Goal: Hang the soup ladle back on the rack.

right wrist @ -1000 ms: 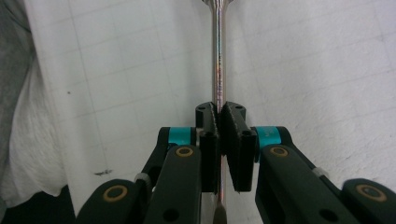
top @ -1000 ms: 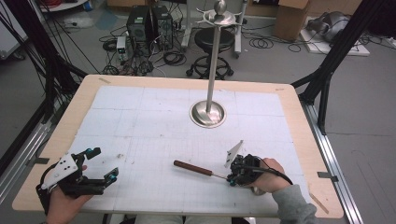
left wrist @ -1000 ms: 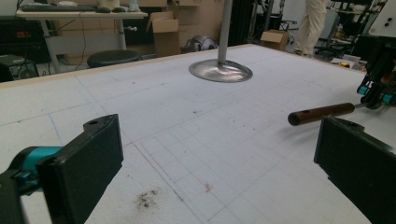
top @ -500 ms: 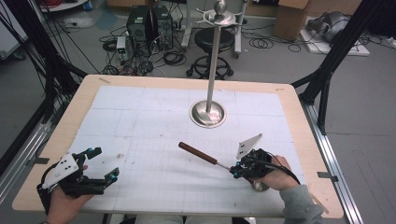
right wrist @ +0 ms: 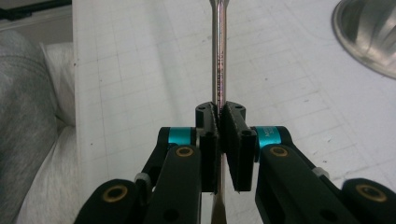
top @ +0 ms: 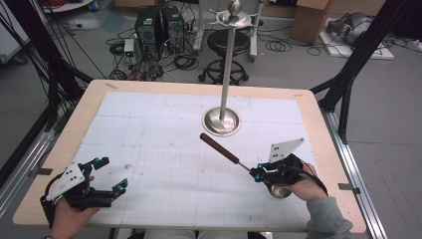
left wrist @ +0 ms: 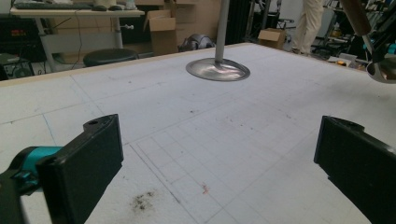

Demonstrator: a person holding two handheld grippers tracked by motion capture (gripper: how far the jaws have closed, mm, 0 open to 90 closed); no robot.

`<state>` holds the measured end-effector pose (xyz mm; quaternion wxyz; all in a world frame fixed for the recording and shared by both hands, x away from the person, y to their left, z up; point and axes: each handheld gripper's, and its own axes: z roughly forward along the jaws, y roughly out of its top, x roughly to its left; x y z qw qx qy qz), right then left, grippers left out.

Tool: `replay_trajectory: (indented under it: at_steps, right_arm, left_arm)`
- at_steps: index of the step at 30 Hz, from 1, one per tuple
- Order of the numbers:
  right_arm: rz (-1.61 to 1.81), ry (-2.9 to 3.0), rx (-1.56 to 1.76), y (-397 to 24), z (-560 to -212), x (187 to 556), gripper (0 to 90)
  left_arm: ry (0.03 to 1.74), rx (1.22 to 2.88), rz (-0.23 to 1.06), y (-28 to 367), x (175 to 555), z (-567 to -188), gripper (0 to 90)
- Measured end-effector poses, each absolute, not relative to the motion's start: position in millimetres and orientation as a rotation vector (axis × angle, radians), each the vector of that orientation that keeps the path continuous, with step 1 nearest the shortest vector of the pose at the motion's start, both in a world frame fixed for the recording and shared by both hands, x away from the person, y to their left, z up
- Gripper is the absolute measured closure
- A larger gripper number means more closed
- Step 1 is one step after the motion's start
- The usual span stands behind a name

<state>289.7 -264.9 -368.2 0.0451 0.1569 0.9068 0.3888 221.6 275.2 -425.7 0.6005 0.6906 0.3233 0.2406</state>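
White gridded mat (top: 164,129) on wood table (top: 94,97); cluttered lab.

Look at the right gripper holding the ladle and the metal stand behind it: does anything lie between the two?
Nothing visible does. The right gripper is shut on the ladle by its metal shaft, brown handle aimed at the stand; bare mat lies between.
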Motion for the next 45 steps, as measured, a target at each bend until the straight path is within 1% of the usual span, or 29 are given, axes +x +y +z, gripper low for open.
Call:
replay_trajectory:
  at_steps: [18,33,45]
  right_arm:
    - [1.508,2.500,0.421,-293,-352,286,84.9]
    - [1.651,2.352,0.445,-318,-351,286,84.8]
    - [1.723,2.311,0.523,-330,-354,298,84.8]
  left_arm:
    - [0.755,1.596,0.551,276,222,-427,1.8]
    - [0.741,1.596,0.540,274,226,-426,1.8]
    - [0.741,1.587,0.525,271,229,-427,1.8]
